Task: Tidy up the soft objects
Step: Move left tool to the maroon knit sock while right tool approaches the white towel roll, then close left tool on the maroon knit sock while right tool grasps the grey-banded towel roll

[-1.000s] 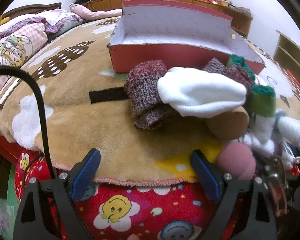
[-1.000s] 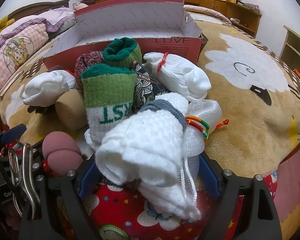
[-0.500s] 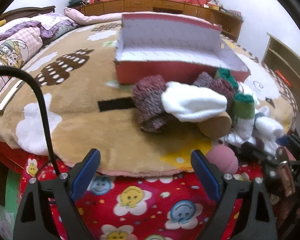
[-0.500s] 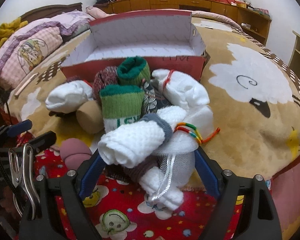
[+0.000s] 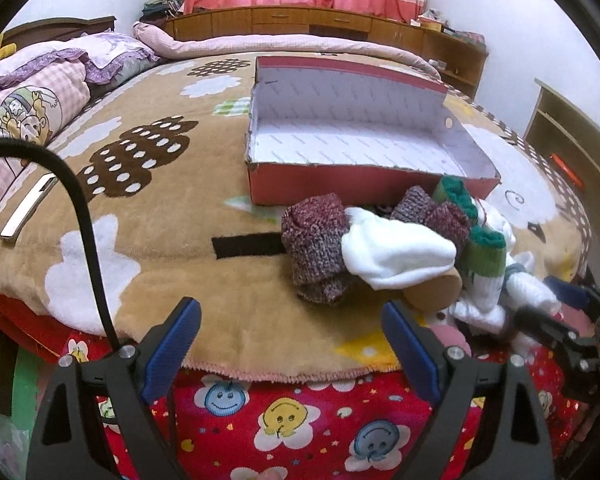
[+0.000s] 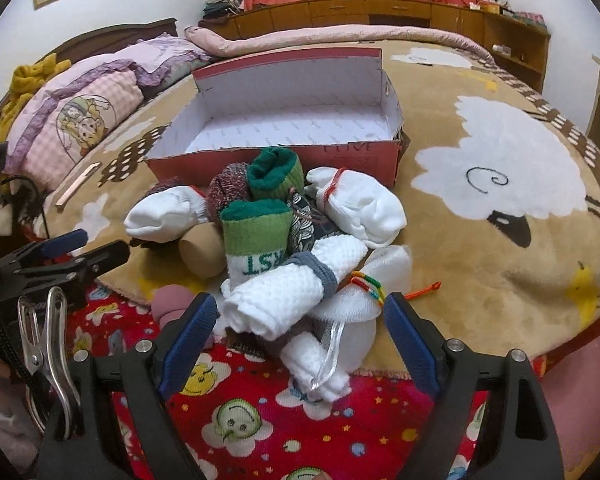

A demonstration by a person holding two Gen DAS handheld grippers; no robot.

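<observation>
A red cardboard box sits open on a tan sheep-print blanket, its near wall just behind a heap of rolled socks. The blanket's near edge drops to a red cartoon sheet, and broad bare blanket spreads left of the heap in the left wrist view and right of it in the right wrist view. The left gripper hangs over that edge with its blue fingers spread wide and nothing between them. The right gripper is equally wide, its fingers flanking but not clamping a white waffle-knit roll at the near end of the heap. Behind it stand two green-cuffed socks, maroon knit rolls, plain white pairs and a tan roll.
</observation>
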